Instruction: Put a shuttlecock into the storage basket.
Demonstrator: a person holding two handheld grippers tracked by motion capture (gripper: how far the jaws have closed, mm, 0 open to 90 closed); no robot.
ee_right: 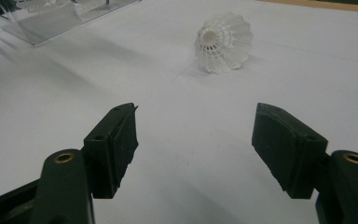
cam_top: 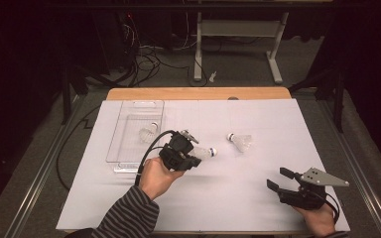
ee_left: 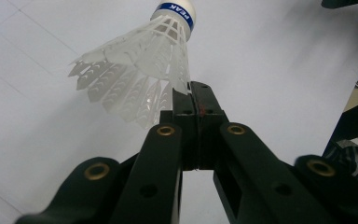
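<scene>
White paper is covering the wooden table (cam_top: 198, 93), and everything on it is lying well apart. The clear plastic tray (cam_top: 129, 144) is sitting at the far left with 1 shuttlecock in the tray (cam_top: 148, 133) already lying inside it. The left gripper (cam_top: 191, 157) is hanging just right of the tray's near end, its jaws pressed together on the skirt edge of the held shuttlecock (ee_left: 142, 70); in the left gripper view the feathers are fanning out to the left and the blue-banded cork is pointing up and away from the tongs. In the high view, its long axis is running roughly level, cork toward the table's middle, so the tray is lying to the gripper's left, behind the cork end. The right gripper (cam_top: 278, 179) is resting near the front right corner with its jaws standing wide and nothing between them. The loose shuttlecock (ee_right: 223, 41) is lying on its side beyond those jaws, cork facing them, nearer the right hand than the left.
</scene>
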